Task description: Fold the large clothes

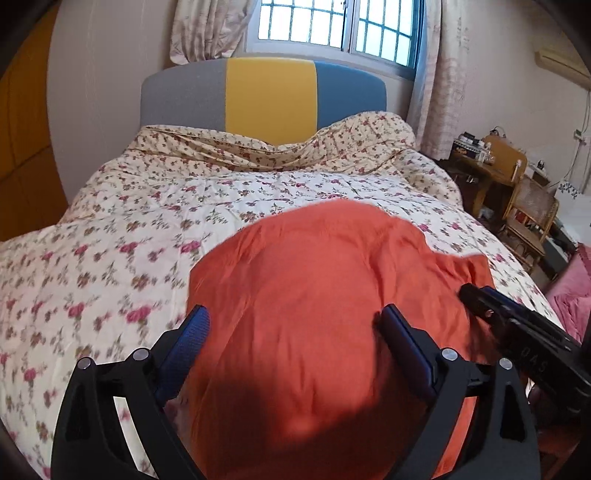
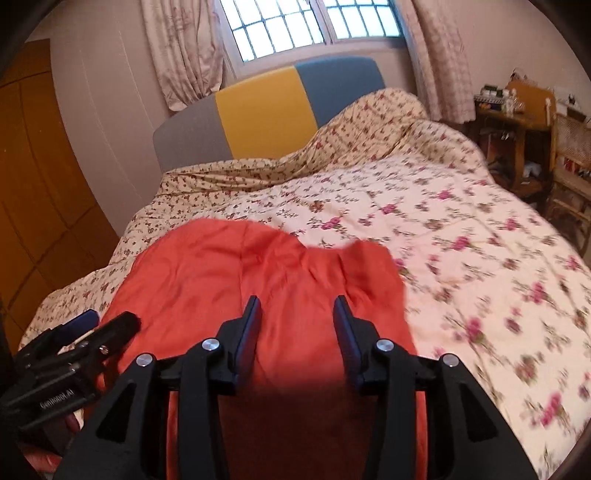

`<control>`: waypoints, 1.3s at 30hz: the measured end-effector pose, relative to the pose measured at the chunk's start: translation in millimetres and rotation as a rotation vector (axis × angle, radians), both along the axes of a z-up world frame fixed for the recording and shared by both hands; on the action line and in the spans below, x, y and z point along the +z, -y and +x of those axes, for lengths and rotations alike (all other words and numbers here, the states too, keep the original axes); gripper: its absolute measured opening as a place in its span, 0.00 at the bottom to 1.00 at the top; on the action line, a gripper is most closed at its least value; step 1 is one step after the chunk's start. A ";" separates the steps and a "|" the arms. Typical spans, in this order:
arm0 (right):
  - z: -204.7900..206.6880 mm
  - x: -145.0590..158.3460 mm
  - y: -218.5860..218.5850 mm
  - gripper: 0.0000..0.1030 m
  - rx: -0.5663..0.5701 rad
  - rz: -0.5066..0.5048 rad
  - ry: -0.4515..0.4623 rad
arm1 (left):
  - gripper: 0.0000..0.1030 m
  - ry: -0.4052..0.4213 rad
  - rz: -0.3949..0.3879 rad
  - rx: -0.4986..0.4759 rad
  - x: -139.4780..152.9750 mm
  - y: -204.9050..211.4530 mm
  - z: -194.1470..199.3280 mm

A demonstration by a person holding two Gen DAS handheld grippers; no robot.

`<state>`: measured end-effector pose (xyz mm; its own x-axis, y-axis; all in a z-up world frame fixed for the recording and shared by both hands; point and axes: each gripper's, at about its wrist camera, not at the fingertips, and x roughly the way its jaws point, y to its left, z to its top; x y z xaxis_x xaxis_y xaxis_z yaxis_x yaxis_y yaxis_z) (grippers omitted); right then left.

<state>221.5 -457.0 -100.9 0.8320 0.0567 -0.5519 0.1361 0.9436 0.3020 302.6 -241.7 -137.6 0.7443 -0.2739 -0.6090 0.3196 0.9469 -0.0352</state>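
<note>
Right wrist view alone shows the wardrobe [image 2: 40,177] (both hand-held grippers gape empty).

Daylight comes through a barred window [image 1: 340,26] flanked by pale curtains [image 1: 439,74]. Below it stands a grey, yellow and blue headboard [image 1: 266,96] at a bed under a floral quilt [image 1: 110,229]. A wooden wardrobe [image 2: 40,166] lines the left wall; a cluttered desk [image 1: 480,166] and cane chair [image 1: 532,210] stand right.
</note>
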 end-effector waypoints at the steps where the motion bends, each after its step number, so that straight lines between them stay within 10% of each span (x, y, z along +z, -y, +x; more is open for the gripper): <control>1: -4.1 -2.7 -1.7 0.40 -0.008 -0.016 0.003 | 0.93 0.003 0.000 0.001 -4.8 -1.0 -5.3; 16: -0.2 -23.6 -4.1 0.41 -0.026 -0.045 -0.009 | 0.97 -0.021 -0.049 -0.025 -23.1 -8.2 -0.3; 21: -21.8 -6.6 3.9 0.61 -0.050 0.028 0.007 | 0.97 -0.053 -0.087 -0.031 -13.3 -28.8 -13.3; 39: -73.9 -11.7 18.2 0.77 -0.101 0.206 -0.135 | 0.97 -0.203 -0.176 -0.032 -19.2 -86.4 -40.2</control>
<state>147.6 -475.2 -112.6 0.7590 0.1001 -0.6433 0.2783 0.8435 0.4595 262.4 -155.3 -156.8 0.6007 -0.4101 -0.6862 0.3192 0.9100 -0.2645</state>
